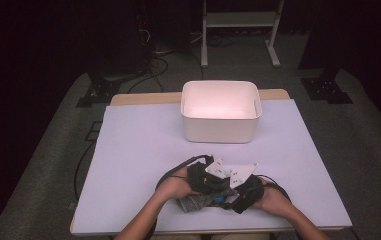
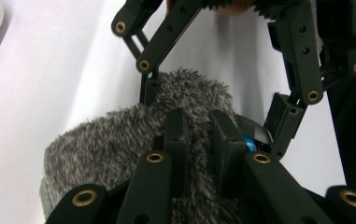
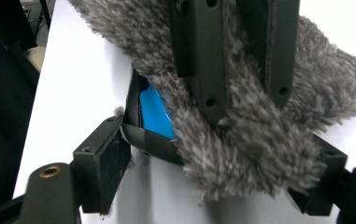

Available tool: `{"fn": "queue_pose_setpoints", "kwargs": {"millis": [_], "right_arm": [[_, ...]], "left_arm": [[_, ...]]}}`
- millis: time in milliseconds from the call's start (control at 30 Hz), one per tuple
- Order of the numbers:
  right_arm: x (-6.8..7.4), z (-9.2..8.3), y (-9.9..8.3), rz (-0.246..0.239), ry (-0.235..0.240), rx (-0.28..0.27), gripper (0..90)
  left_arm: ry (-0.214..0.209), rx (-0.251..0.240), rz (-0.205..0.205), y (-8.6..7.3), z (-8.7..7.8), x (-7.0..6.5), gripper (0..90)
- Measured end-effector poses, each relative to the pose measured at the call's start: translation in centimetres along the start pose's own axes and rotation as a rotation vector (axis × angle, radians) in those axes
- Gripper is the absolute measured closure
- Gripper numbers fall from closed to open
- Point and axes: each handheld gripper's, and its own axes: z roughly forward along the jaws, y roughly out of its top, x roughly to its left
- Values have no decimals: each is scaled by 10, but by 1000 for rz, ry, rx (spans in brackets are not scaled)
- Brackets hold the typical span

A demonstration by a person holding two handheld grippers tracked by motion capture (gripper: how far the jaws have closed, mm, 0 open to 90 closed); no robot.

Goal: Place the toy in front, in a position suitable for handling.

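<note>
A grey furry pouch (image 1: 192, 203) lies near the table's front edge, between both hands. Its mouth shows a black lining and something blue (image 3: 154, 112) inside. My left gripper (image 2: 198, 126) is shut on a fold of the fur, and the fabric bulges around its two pads. In the right gripper view those same jaws reach in from the top. My right gripper (image 3: 213, 168) straddles the pouch's open end with its jaws wide. One pad (image 3: 103, 158) rests against the black lining, the other against the fur. In the high view the left gripper (image 1: 201, 178) and the right gripper (image 1: 245, 194) sit close together.
A white rectangular bin (image 1: 220, 131) stands behind the hands, at the middle of the table. A pale mat (image 1: 138, 145) covers the tabletop. Black cables (image 1: 173, 172) loop out from both grippers. Beyond the table are dark stands and a white frame.
</note>
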Motion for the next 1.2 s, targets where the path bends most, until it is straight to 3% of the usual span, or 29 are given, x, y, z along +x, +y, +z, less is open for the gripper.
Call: {"fn": "queue_pose_setpoints", "kwargs": {"millis": [133,467,667,833,1200], "right_arm": [[0,0,0,-10,-3,2,227],[-1,1,0,-15,-4,1,228],[-1,1,0,-2,9,5,240],[-1,1,-1,-2,9,6,244],[-1,2,0,-2,8,9,245]], "left_arm": [[6,8,-3,-8,-8,-1,789],[34,11,-70,-42,-38,1,788],[45,11,-97,-54,-45,0,788],[16,-9,-88,-49,-43,-4,788],[-64,-4,32,-5,-7,-19,788]]}}
